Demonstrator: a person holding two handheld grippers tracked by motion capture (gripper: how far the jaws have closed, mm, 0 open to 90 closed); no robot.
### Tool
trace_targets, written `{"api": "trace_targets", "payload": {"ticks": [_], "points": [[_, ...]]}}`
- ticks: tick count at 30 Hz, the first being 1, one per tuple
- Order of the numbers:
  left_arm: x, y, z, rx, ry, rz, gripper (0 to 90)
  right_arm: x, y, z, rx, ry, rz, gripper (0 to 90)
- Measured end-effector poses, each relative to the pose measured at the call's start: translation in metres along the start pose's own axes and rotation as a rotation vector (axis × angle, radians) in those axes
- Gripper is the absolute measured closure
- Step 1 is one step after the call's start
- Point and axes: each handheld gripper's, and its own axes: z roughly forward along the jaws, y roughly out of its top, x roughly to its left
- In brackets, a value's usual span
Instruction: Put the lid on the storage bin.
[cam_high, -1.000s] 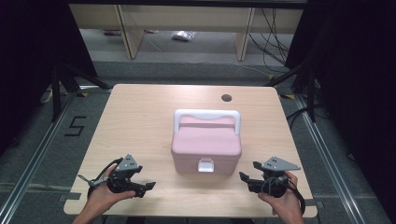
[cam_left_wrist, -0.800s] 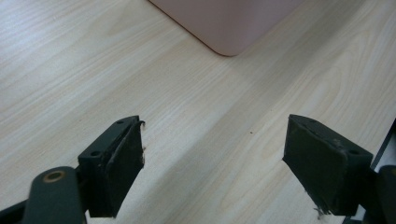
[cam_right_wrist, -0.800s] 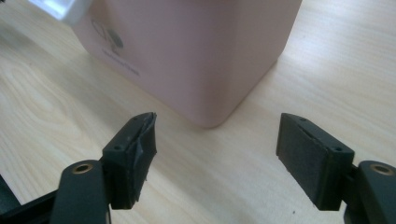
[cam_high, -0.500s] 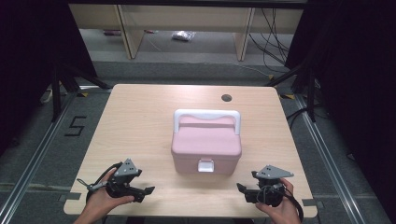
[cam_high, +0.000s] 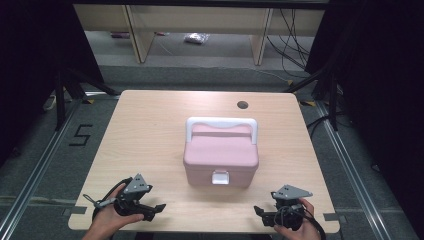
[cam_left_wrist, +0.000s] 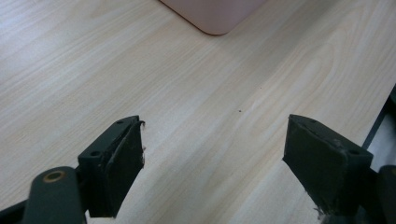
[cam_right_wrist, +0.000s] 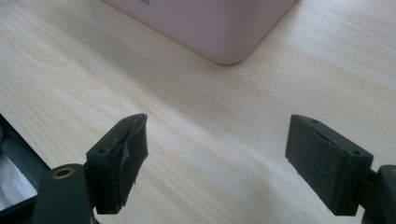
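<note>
A pink lidded box (cam_high: 221, 155) with a white handle and a white front latch (cam_high: 220, 177) stands in the middle of the wooden table (cam_high: 150, 130). My left gripper (cam_high: 156, 210) rests low at the front left, held in a hand, jaws wide apart over bare wood (cam_left_wrist: 215, 135). My right gripper (cam_high: 260, 212) sits at the front right, its jaws having just been opening, with nothing between them (cam_right_wrist: 215, 140). A corner of the pink box (cam_left_wrist: 212, 14) shows ahead in the left gripper view, and another corner of the box (cam_right_wrist: 219, 32) in the right gripper view.
A round cable hole (cam_high: 242, 105) lies near the table's far edge. Dark stands and cables flank the table on both sides. Shelving legs and a small bag (cam_high: 195, 38) stand on the floor beyond. The front table edge runs just under both hands.
Both hands have drawn back toward the front edge of the table and lowered. The right gripper's jaws have spread wider. The box has stayed put.
</note>
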Motion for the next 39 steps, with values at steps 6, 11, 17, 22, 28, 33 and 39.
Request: {"api": "trace_targets", "payload": {"ticks": [6,11,17,22,28,33,39], "points": [[-0.004,-0.002,0.0,-0.004,-0.007,0.0,19.2,0.003,-0.007,-0.002,0.021,-0.004,-0.003,20.7],[-0.007,-0.003,0.0,0.001,-0.013,0.015,19.1,0.006,-0.011,-0.004,0.03,-0.012,-0.026,20.3],[-0.009,-0.005,0.002,0.011,-0.016,0.021,19.0,0.009,-0.015,-0.006,0.049,-0.017,-0.02,19.1],[-0.01,-0.006,0.004,0.011,-0.021,0.002,19.0,0.01,-0.016,-0.007,0.055,-0.022,-0.014,19.1],[-0.01,-0.006,0.005,0.018,-0.018,0.024,19.0,0.009,-0.017,-0.007,0.057,-0.024,-0.041,19.1],[-0.01,-0.007,0.006,0.023,-0.02,0.025,19.0,0.01,-0.018,-0.007,0.071,-0.026,-0.028,19.1],[-0.012,-0.007,0.007,0.025,-0.022,0.012,19.0,0.009,-0.018,-0.006,0.072,-0.032,-0.04,19.2]]}}
